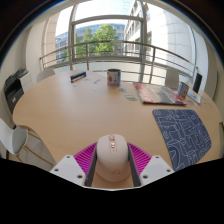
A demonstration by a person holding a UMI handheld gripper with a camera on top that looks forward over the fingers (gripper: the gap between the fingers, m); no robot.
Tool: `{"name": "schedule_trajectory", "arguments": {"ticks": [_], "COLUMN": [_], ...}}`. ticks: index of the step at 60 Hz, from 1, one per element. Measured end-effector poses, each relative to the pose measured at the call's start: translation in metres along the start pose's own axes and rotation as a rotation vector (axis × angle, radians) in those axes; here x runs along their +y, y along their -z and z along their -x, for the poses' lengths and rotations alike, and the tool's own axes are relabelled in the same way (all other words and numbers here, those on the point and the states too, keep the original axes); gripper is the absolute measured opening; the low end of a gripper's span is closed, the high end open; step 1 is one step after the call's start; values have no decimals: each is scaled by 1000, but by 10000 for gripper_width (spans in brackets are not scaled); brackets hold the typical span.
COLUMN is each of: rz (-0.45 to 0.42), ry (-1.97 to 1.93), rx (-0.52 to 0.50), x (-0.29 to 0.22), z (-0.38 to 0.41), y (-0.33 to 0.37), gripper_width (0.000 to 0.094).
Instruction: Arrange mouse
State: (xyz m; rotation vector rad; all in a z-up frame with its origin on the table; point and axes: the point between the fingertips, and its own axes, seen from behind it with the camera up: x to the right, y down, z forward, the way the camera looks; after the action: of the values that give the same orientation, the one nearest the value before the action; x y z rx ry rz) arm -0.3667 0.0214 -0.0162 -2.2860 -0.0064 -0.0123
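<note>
1. Left to right: chairs [22, 88] at nine o'clock, a cup [114, 76] at twelve, the mouse pad [183, 133] at three.
2. The jaws are closed on the mouse [112, 160], pink pads [87, 157] pressing both flanks, at six o'clock above the worktop [80, 115].
3. Risk, as I judge it: the rounded shell could slip or twist during the swing toward the pad.
4. Its long axis runs six-to-twelve, scroll wheel toward twelve.
</note>
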Motion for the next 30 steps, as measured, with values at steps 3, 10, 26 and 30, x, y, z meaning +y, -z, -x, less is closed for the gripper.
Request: {"name": "schedule_trajectory", "arguments": {"ticks": [3,10,26,30], "rz": [-11,-13,-190,-286], "ry": [29,47,55,60], "rx": [-2,-16,-67,-83], "x": [-1,-1,-108,-156], "z": [0,0,-3,-20], "y": [0,0,71,101], "gripper_width": [513,436,412,413]}}
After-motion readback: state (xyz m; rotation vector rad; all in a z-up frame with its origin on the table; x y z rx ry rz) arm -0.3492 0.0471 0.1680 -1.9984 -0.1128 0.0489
